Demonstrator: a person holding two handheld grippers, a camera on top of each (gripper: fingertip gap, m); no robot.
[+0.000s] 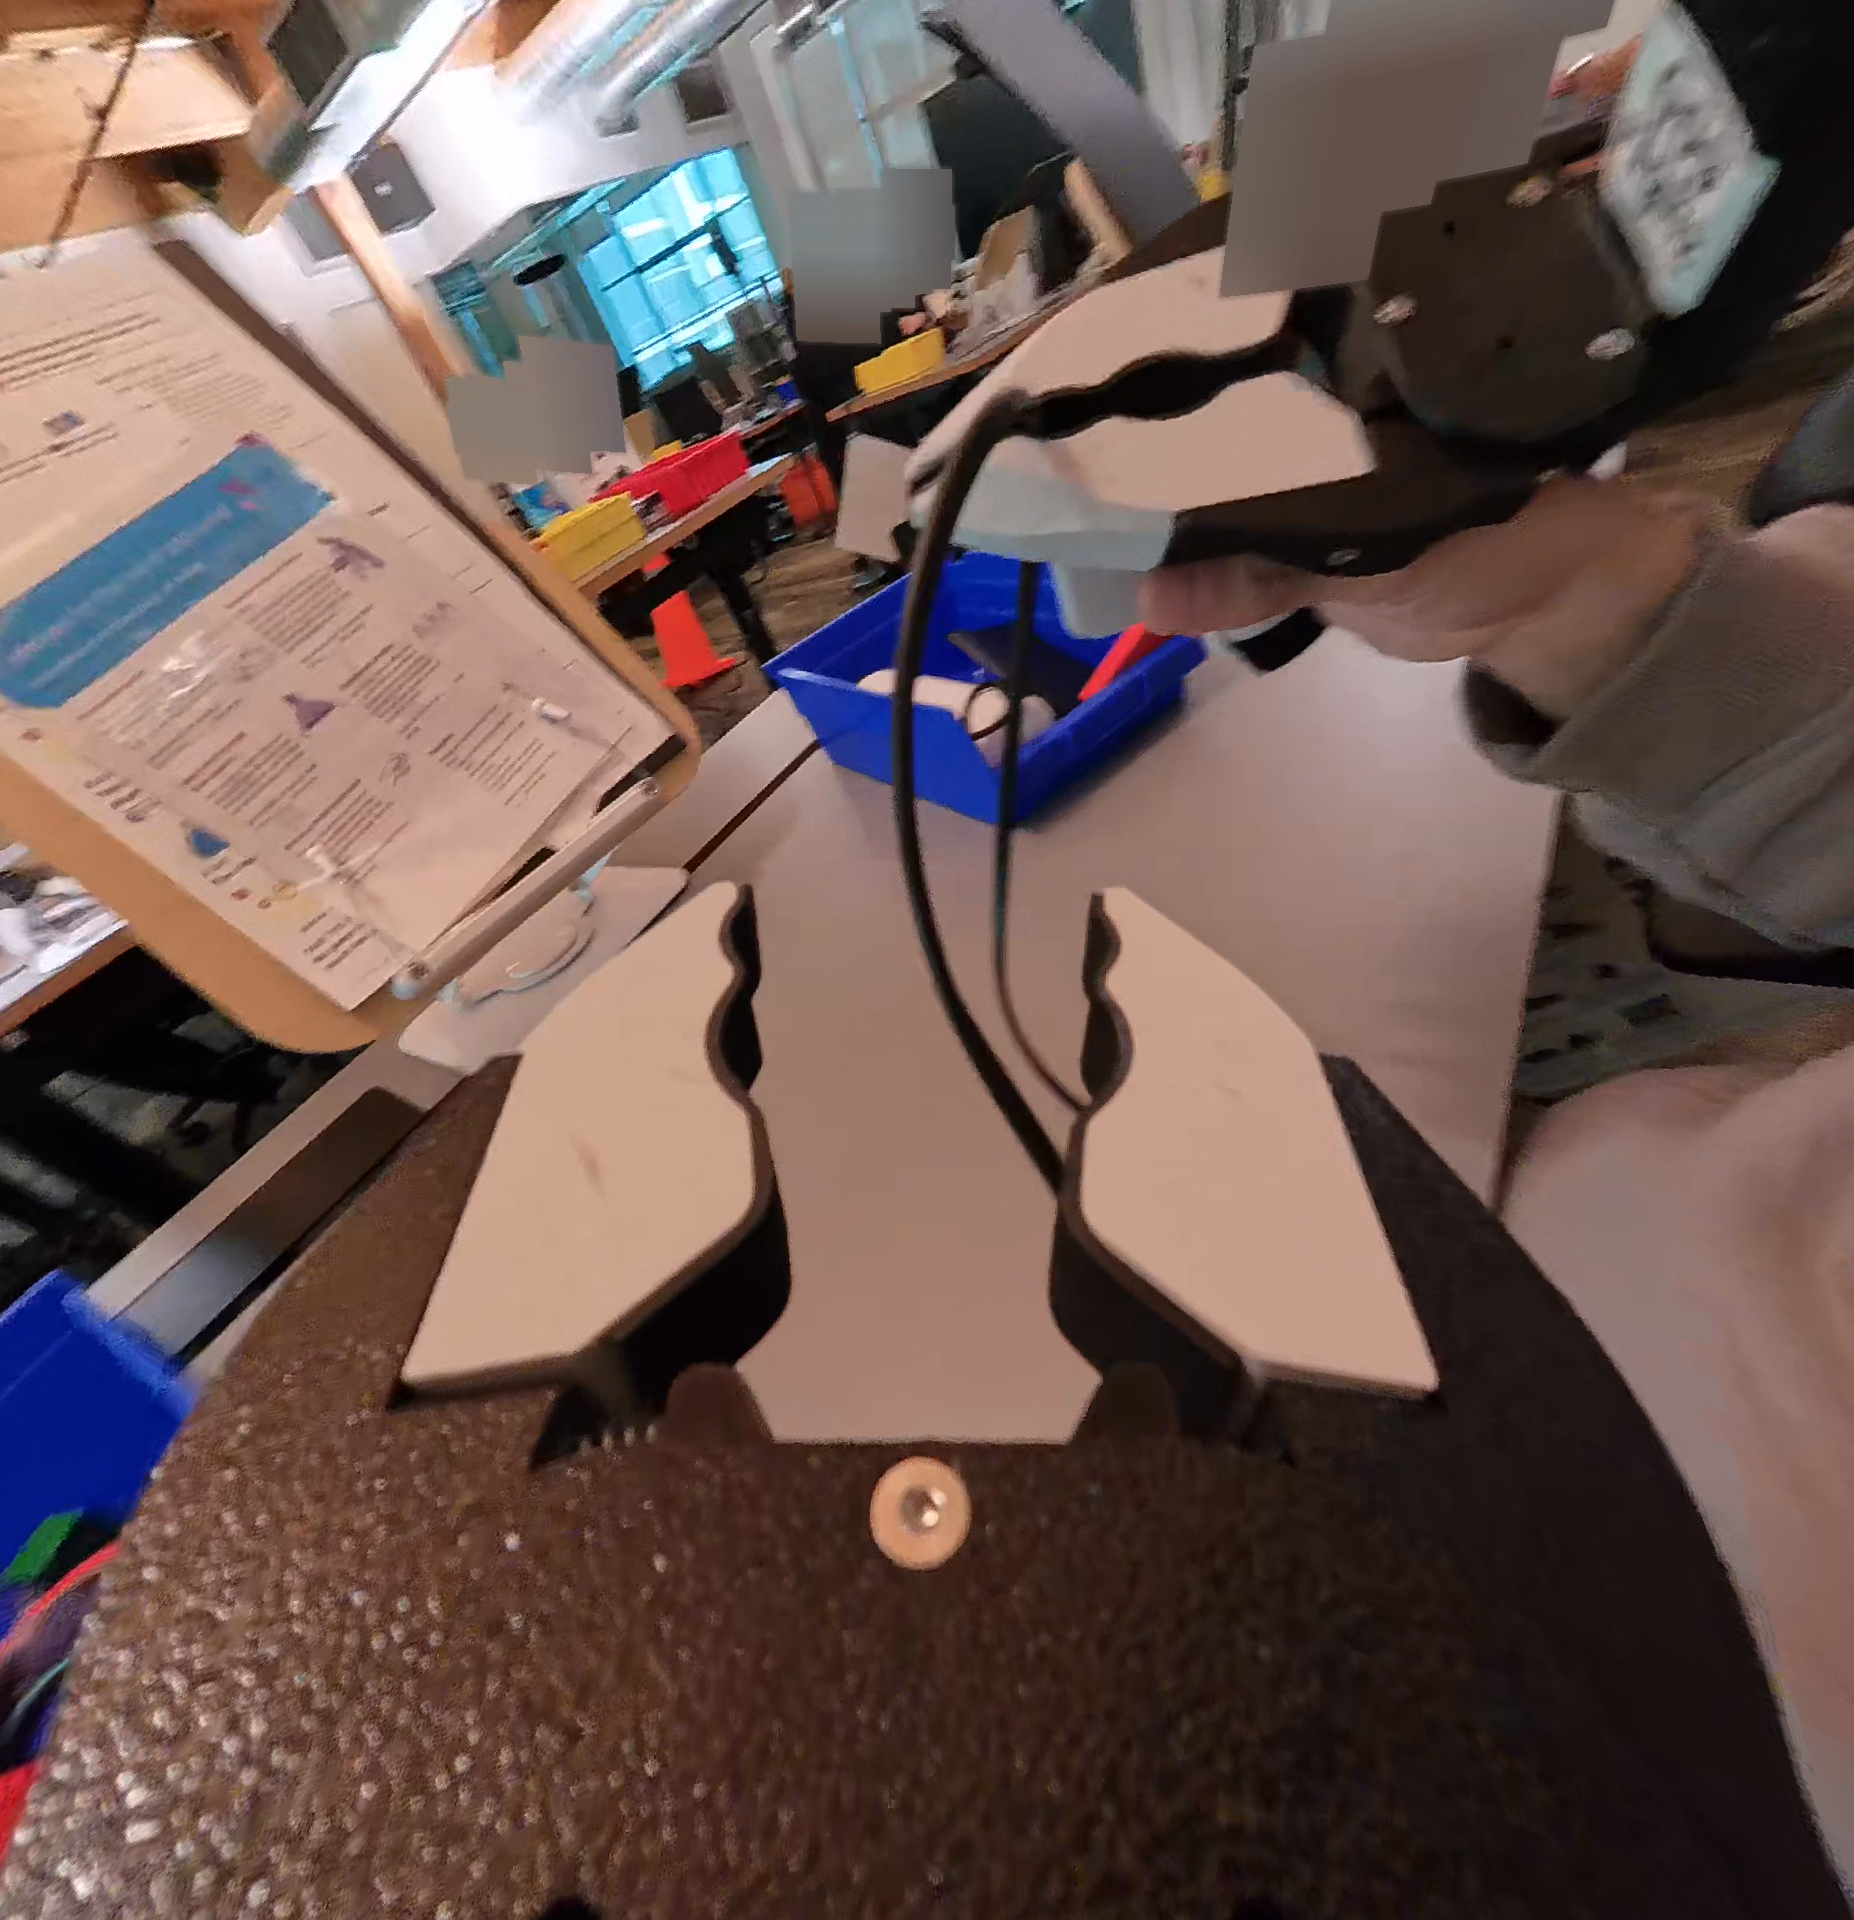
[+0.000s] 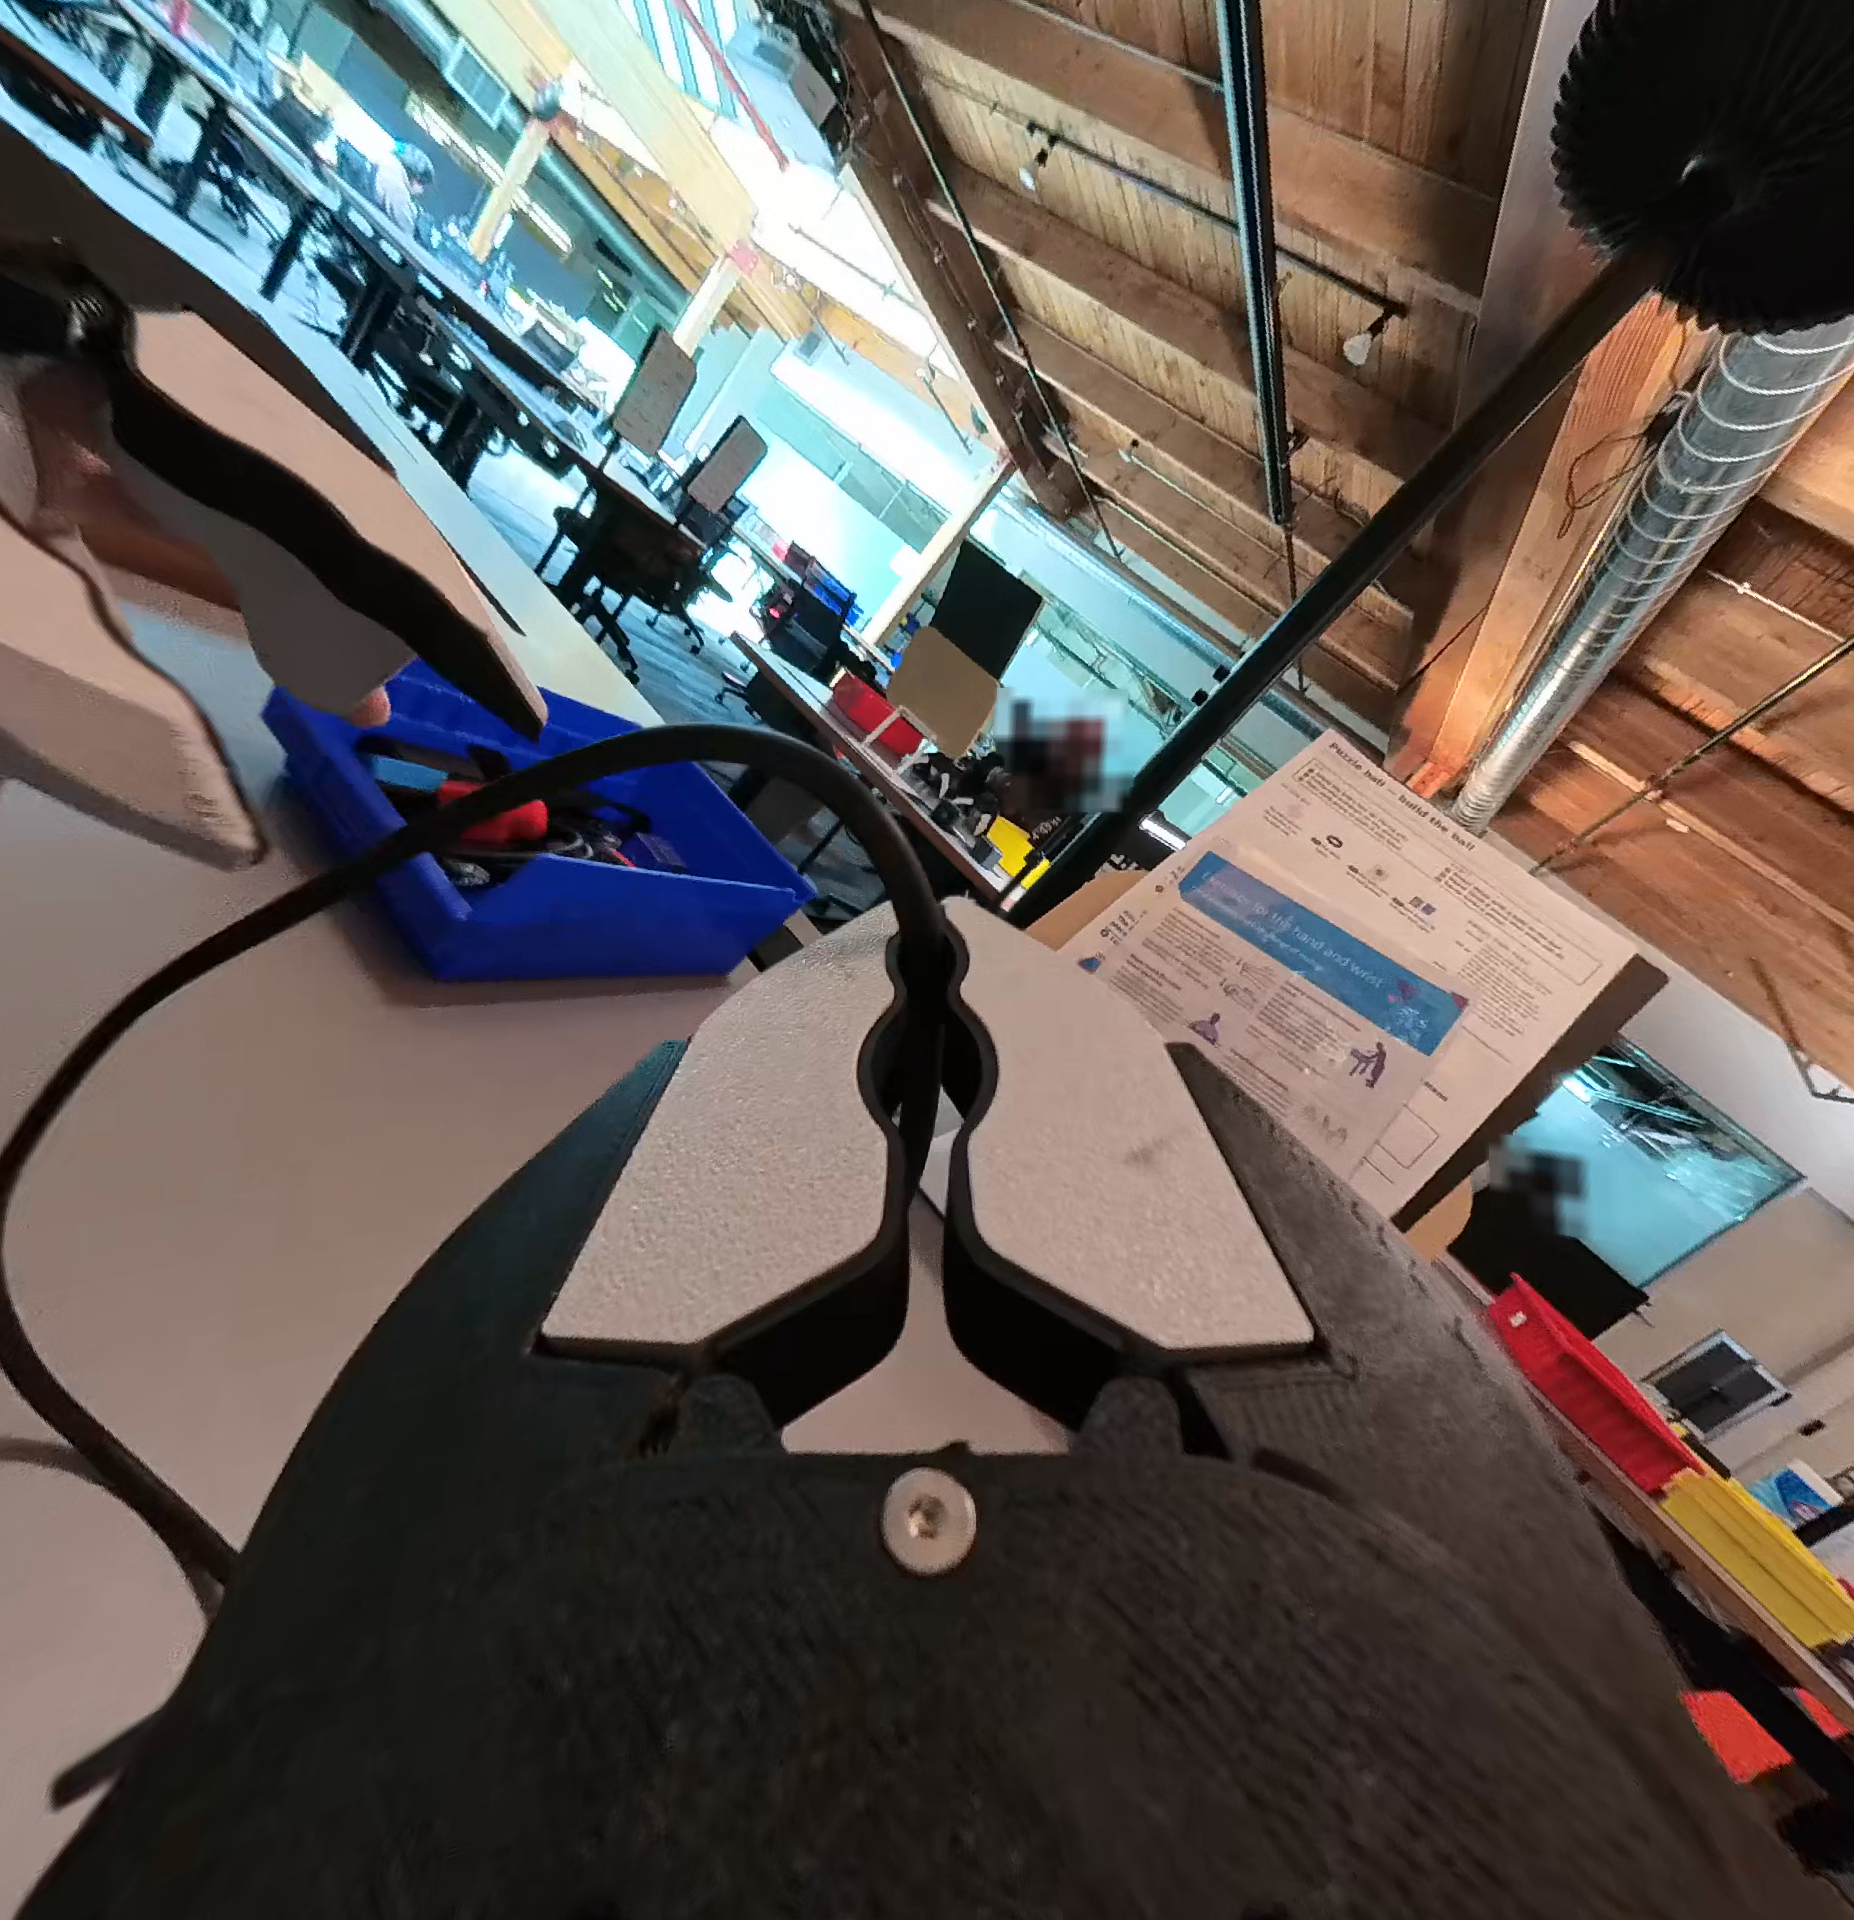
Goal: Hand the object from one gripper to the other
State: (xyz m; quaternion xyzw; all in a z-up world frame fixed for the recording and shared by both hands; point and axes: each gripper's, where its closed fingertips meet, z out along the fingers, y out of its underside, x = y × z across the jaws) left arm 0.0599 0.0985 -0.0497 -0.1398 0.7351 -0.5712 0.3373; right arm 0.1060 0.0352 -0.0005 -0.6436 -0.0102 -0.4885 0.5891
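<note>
The right-hand tool (image 2: 928,971), black with pale grey finger plates, is clamping its tips tight on a thin black cable (image 2: 279,914), pinching it right at the ends of the fingers. That cable is looping down and away in a long slack arc above the pale grey desk (image 2: 310,1122). The left-hand tool (image 1: 918,935) is sitting with its fingers spread wide, gripping nothing; the cable is dangling between them and running close along the inner edge of its right finger (image 1: 1203,1143), though contact is hard to call. Behind the cable, a blue plastic bin (image 1: 944,748) of odds and ends is resting on the desk. A printed instruction sheet on a stand (image 1: 279,665) is standing off to the left.
</note>
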